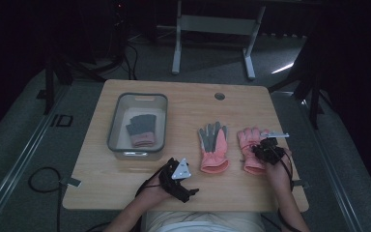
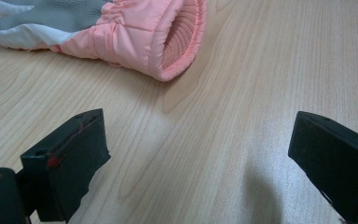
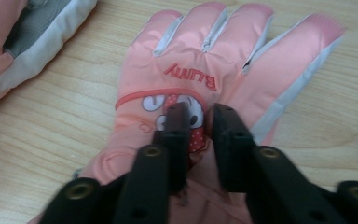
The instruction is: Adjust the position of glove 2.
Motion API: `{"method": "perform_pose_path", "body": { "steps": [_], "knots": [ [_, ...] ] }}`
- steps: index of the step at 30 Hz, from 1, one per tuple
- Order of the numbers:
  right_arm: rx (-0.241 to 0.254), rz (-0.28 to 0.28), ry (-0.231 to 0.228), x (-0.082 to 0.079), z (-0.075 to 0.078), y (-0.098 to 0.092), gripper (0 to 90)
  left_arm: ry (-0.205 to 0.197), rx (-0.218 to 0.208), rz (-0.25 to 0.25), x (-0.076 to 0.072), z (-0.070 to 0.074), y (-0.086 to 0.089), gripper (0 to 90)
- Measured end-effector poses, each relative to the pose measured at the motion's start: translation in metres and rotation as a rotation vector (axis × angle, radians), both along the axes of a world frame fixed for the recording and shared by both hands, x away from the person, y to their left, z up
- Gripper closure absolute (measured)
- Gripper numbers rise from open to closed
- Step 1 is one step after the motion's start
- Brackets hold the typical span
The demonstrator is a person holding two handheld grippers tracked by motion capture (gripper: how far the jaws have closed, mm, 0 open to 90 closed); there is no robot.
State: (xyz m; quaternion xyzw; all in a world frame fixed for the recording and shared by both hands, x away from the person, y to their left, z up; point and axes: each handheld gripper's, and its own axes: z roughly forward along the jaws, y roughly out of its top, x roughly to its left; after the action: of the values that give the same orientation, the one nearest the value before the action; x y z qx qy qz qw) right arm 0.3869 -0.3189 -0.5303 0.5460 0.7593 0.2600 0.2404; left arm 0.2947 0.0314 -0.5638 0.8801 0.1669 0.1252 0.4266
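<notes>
Two pink gloves lie side by side on the wooden table (image 1: 125, 179). The left one (image 1: 213, 147) lies grey palm up; its open cuff (image 2: 177, 46) faces my left gripper (image 2: 198, 140), which rests open on the table a short way off, near the front edge (image 1: 186, 190). The right glove (image 1: 250, 145) lies back up, with a cartoon print and red lettering (image 3: 191, 77). My right gripper (image 3: 200, 114) sits over its wrist part, jaws nearly together and pinching a fold of pink fabric.
A grey plastic bin (image 1: 113, 126) stands at the table's left and holds a dark grey pair of gloves with pink cuffs (image 1: 141, 129). A round cable hole (image 1: 219, 95) sits near the far edge. The grey-palmed glove's edge (image 3: 28, 37) lies beside the held one.
</notes>
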Motion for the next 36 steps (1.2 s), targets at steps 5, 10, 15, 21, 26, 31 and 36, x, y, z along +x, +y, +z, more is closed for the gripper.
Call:
{"method": "perform_pose_path", "body": {
  "steps": [5,10,15,21,26,31,36],
  "knots": [
    [-0.01,-0.027,0.013,0.001,0.0,0.006,84.1,0.002,-0.005,0.008,0.001,0.0,0.0,4.1],
    [0.034,-0.052,0.002,0.0,0.007,0.003,86.3,0.002,-0.007,0.005,0.001,0.0,0.0,4.1],
    [0.068,-0.065,-0.071,-0.01,0.04,0.003,86.6,0.005,-0.011,0.008,0.002,0.0,0.001,4.1],
    [0.07,-0.042,-0.152,-0.018,0.081,0.02,86.6,0.006,-0.015,0.011,0.001,0.0,0.001,4.1],
    [0.077,-0.024,-0.201,-0.023,0.109,0.046,86.5,0.001,-0.015,0.018,0.001,0.0,0.001,4.1],
    [0.099,0.03,-0.231,-0.027,0.127,0.078,86.5,0.002,-0.029,0.025,0.001,0.0,0.001,4.1],
    [0.122,0.05,-0.222,-0.026,0.125,0.103,86.5,0.002,-0.025,0.021,0.001,0.0,0.001,4.1]
  ]
}}
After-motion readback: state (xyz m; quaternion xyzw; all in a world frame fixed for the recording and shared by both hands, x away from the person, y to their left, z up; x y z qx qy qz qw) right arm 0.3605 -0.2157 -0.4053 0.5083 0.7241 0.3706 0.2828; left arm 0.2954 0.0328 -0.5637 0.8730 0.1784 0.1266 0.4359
